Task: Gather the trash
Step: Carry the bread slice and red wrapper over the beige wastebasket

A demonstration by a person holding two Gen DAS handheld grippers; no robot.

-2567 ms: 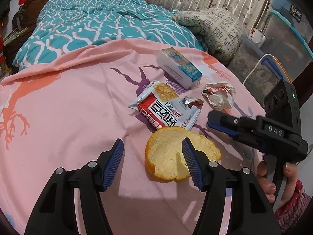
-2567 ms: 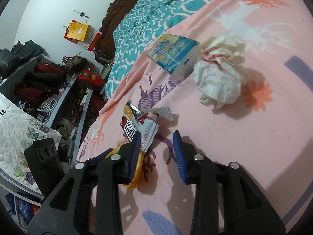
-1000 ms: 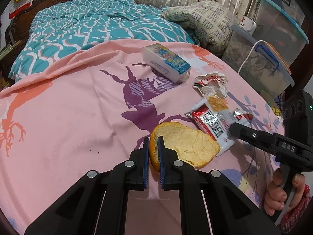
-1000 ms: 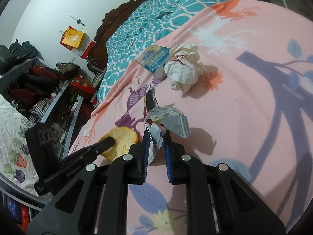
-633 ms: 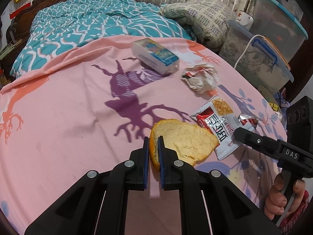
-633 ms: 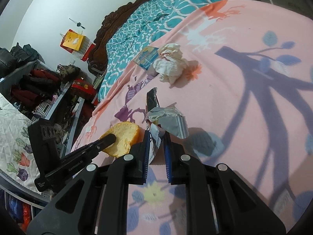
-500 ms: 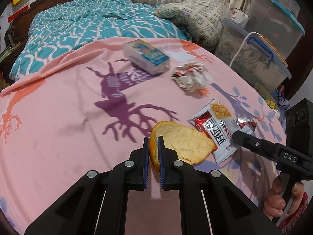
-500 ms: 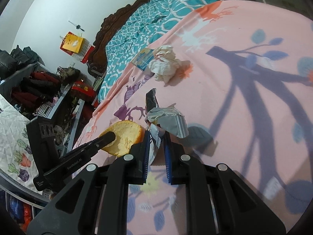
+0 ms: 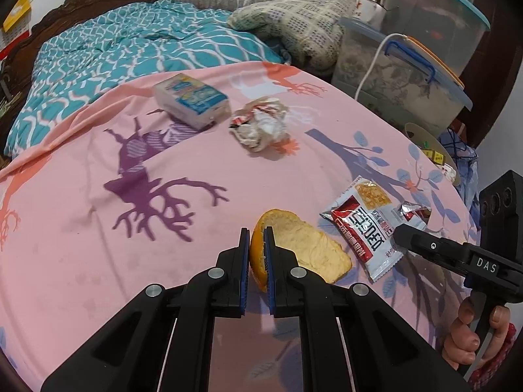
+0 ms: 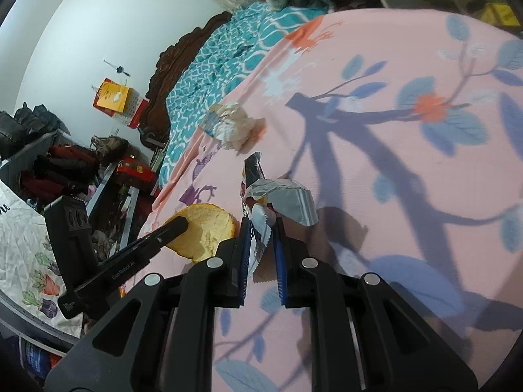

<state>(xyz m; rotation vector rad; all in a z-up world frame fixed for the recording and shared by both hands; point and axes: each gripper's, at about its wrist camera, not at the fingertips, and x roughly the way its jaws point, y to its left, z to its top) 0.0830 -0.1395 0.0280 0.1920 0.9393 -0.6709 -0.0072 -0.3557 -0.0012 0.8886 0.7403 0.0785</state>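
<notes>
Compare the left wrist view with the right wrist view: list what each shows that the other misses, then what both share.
Only the left wrist view: the blue-and-white box, the clear storage bins, and the hand gripping the right tool. Only the right wrist view: the white wall and cluttered shelves. Both share: the orange peel clamped by the left gripper, the snack wrapper clamped by the right gripper, the crumpled paper and the pink sheet.

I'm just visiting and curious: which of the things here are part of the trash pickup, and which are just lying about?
Part of the job:
- orange peel, clamped in the left tool
- snack wrapper, clamped in the right tool
- crumpled paper
- blue-and-white pack, possibly trash too

Lying about:
- pink sheet
- teal quilt
- patterned pillow
- storage bins
</notes>
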